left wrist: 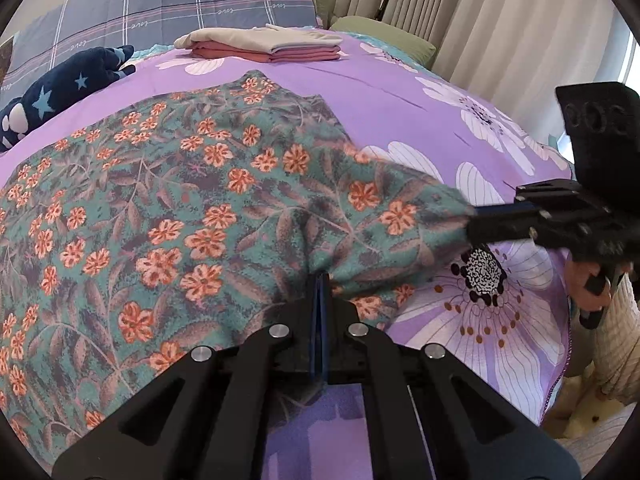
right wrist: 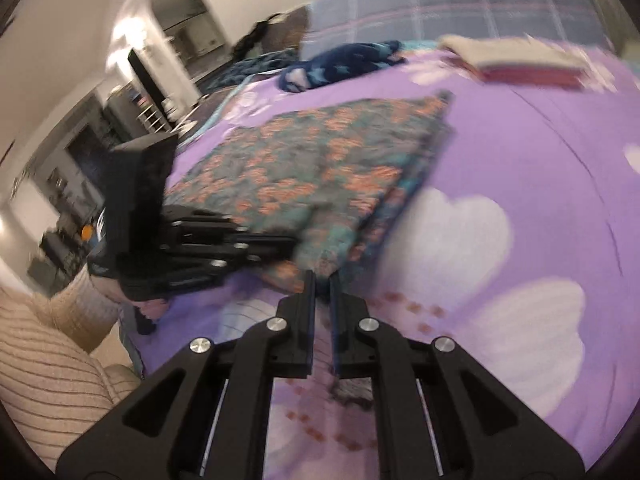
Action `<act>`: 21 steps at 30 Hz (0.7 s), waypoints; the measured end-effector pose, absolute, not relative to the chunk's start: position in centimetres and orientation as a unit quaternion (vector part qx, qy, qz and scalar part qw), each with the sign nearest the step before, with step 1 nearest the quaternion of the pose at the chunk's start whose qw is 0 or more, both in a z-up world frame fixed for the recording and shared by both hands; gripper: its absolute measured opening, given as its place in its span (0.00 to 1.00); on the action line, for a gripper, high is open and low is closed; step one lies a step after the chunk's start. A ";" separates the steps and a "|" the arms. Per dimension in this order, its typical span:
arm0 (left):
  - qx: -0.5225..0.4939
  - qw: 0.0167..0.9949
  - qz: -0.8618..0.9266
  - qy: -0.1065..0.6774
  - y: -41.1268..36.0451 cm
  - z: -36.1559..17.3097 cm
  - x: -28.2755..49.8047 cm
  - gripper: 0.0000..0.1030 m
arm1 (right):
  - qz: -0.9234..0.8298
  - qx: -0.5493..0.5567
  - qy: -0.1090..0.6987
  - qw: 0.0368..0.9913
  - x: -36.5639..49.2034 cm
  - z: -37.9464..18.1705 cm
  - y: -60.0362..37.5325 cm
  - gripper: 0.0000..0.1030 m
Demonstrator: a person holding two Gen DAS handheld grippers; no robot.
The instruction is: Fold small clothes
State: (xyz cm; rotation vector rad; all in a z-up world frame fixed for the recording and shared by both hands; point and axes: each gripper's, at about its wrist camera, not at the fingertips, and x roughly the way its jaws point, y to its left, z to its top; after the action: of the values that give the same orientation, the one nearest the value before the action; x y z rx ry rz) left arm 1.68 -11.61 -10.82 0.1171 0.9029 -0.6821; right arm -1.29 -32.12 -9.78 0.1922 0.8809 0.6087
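Left wrist view: left gripper [left wrist: 322, 280] pinched on near hem of teal cloth with orange flowers [left wrist: 208, 200], spread on purple flowered bedsheet [left wrist: 400, 92]. Right gripper [left wrist: 472, 226] clamps its right corner. Judgement: lift both corners level, carry far, match edges.

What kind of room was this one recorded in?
Most likely a bedroom: the work surface is a bed with a purple floral sheet, a plaid pillow lies at its far end, and curtains hang beside it.
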 end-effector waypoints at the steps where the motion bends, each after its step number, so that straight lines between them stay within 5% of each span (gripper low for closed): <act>1: 0.060 0.843 -0.322 0.427 -11.7 -10.8 1.6 0.02 | 0.276 0.097 0.424 0.857 -0.9 -9.9 -32.6 0.06; 5: 0.079 0.833 -0.354 0.417 -13.2 -9.9 0.5 0.03 | 0.244 0.176 0.439 0.847 1.1 -10.6 -35.7 0.17; 10: 0.140 0.824 -0.388 0.389 -16.8 -9.5 -1.6 0.19 | 0.250 0.232 0.432 0.835 6.8 -10.3 -35.9 0.34; 16: 0.163 0.819 -0.394 0.385 -18.8 -10.1 -1.8 0.27 | 0.227 0.206 0.463 0.832 14.7 -10.6 -33.0 0.55; 18: 0.160 0.817 -0.399 0.386 -18.7 -10.2 -1.7 0.29 | 0.217 0.212 0.473 0.827 16.5 -11.3 -32.6 0.51; 20: 0.155 0.813 -0.404 0.389 -18.5 -10.2 -1.6 0.30 | 0.206 0.209 0.475 0.830 17.9 -11.3 -32.0 0.02; 21: 0.153 0.812 -0.407 0.390 -18.5 -10.3 -1.5 0.31 | 0.217 0.223 0.470 0.826 18.4 -10.8 -31.9 0.02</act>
State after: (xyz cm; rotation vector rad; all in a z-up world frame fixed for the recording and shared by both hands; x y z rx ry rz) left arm -1.54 -18.46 -10.25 0.3264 0.8338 -0.8687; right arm 18.38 -31.91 -10.84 0.4748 0.9991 0.4608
